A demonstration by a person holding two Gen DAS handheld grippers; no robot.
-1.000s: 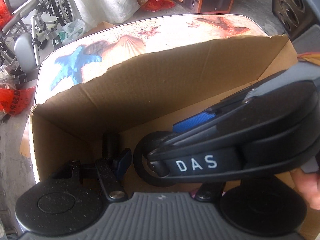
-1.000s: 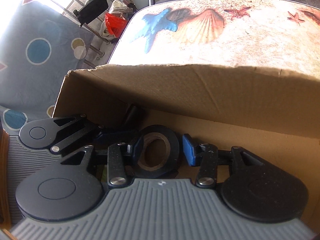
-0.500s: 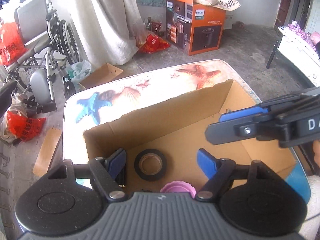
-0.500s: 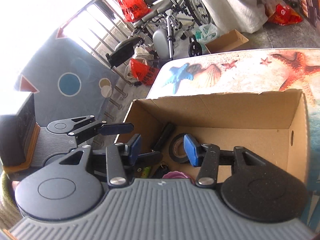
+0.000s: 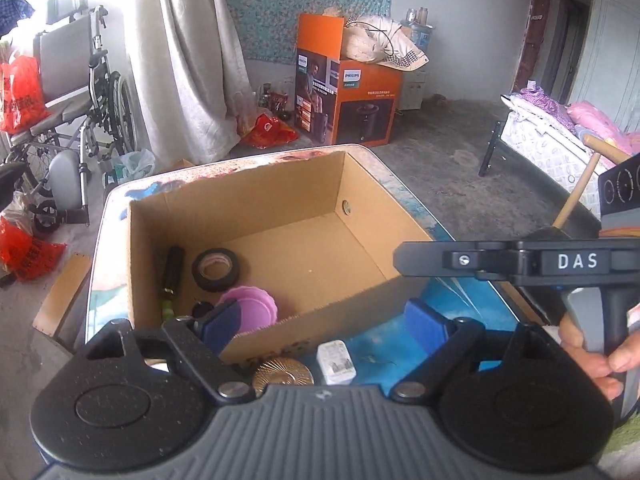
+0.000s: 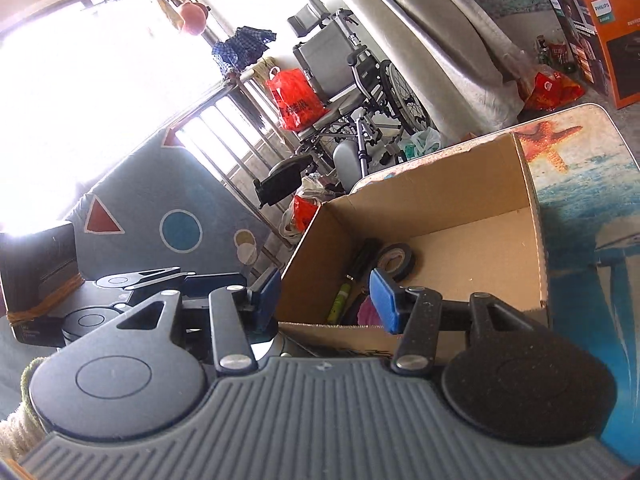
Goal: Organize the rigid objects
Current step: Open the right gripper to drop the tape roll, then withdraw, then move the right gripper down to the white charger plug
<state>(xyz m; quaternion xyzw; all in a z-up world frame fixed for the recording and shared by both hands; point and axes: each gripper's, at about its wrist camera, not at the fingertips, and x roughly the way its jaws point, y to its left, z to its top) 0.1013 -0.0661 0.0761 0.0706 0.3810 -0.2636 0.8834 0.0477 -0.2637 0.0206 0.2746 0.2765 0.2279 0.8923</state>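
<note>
An open cardboard box (image 5: pixel 280 208) stands on a table with a sea-print cloth (image 5: pixel 460 312). In its left end lie a black tape roll (image 5: pixel 216 270), a pink lid (image 5: pixel 250 310) and a dark-handled tool (image 5: pixel 174 268). On the cloth in front of the box sit a white adapter (image 5: pixel 335 362) and a gold disc (image 5: pixel 283 374). My left gripper (image 5: pixel 324 326) hangs above the box's near wall, its jaws opening and holding nothing. My right gripper (image 6: pixel 326 298) is open and empty, up over the box's (image 6: pixel 440 200) near-left corner, with the tape roll (image 6: pixel 396 262) lying beyond it.
A hand (image 5: pixel 592 356) holds the right gripper (image 5: pixel 400 258), which reaches in from the right of the left wrist view. On the floor are a wheelchair (image 5: pixel 80 120), red bags (image 5: pixel 24 248) and an orange carton (image 5: pixel 352 108). A bed (image 5: pixel 560 136) stands at the right.
Both grippers have pulled back and risen out of the box. The tape roll that sat between the right fingers now lies on the box floor. The left jaws have widened.
</note>
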